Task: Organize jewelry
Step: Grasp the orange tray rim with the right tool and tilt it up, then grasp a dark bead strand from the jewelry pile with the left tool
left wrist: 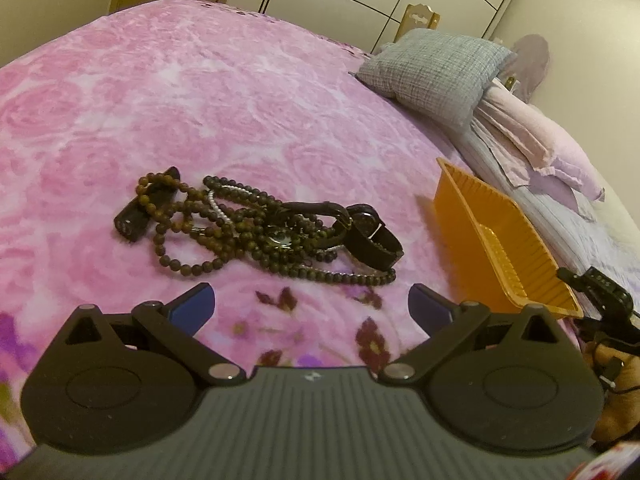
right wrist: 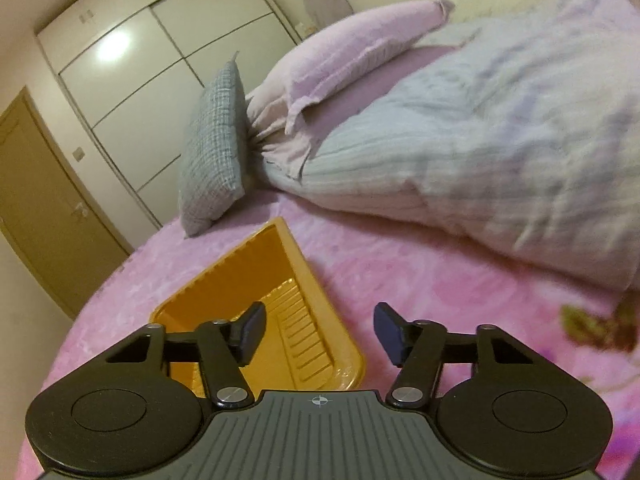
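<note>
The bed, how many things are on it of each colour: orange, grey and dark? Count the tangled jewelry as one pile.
Orange: 1, the orange tray, nothing in it.
Grey: 1, the grey checked cushion.
Dark: 1, the pile of jewelry, brown bead strands tangled with a black watch.
Total: 3

We see a bed under a pink rose-patterned blanket (left wrist: 200, 92), a grey checked pillow (left wrist: 432, 68) near pale wardrobe doors (right wrist: 160, 80), a brown door (right wrist: 48, 208), and cream walls (left wrist: 52, 0).
</note>
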The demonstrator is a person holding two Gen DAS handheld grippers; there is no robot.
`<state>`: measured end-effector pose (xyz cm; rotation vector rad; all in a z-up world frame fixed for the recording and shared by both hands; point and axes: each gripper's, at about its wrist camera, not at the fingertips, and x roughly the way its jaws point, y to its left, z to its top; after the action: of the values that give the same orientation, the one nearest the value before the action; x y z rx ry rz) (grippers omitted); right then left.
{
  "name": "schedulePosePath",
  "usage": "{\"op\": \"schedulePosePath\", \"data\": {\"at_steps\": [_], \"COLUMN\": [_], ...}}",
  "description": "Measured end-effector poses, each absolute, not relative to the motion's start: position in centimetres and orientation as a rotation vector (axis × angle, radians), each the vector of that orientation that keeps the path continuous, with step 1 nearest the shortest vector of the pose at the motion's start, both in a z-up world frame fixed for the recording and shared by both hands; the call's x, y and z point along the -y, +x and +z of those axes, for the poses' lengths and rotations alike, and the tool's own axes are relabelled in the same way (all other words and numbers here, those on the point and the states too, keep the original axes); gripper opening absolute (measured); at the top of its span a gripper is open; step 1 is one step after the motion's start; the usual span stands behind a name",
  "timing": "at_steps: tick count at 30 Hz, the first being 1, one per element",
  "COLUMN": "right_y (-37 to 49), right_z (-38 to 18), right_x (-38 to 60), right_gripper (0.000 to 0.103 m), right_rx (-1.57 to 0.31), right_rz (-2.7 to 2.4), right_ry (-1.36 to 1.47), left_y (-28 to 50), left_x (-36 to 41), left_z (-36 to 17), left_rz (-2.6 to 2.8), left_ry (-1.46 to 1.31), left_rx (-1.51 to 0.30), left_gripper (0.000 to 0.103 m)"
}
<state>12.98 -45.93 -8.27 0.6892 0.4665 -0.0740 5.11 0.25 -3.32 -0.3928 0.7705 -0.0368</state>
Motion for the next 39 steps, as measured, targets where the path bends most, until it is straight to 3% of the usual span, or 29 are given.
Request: {"op": "schedulePosePath", "data": {"at_steps": [6,11,18,29,35,39], "right_y": [13.7,13.6,13.3,11.1,10.1,10.0], "right_z": [-9.0,-8.3,-6.7,-1.0,-0.6,-1.1], "right_x": [45.4,45.3,44.6,39.3,36.0,34.7], "right_gripper": [0.027,0.015,0.007,0.007,0.007,0.007], "right_rx": [-0.470,-0.479,-0.502,-0.398,-0.348,-0.344], "right_rz": [-0.078,-0.096,-0.067,0.057,0.092,0.097], "right_ry": [0.754,0.724,0.659,0.145,-0.007,-0.037], "left_y": [5.4,5.2,4.6,4.3,5.3,6.5], "left_x": [-0.1,0.0,-0.8,-4.1,-6.4,-7.0], "left_z": [-3.6,-3.9,-3.8,-3.8,-3.2,-3.7], "left_rz": [-0.036,-0.033,-0.023,0.059,0.096,0.066], "left_ry": [-0.397,-0.398,-0.399,-0.320,-0.248,-0.224], "left_rx": [-0.769,-0.776,-0.772,-0.734,-0.702,-0.735], "left_gripper": [0.102,0.101,0.097,0.092,0.077,0.053]}}
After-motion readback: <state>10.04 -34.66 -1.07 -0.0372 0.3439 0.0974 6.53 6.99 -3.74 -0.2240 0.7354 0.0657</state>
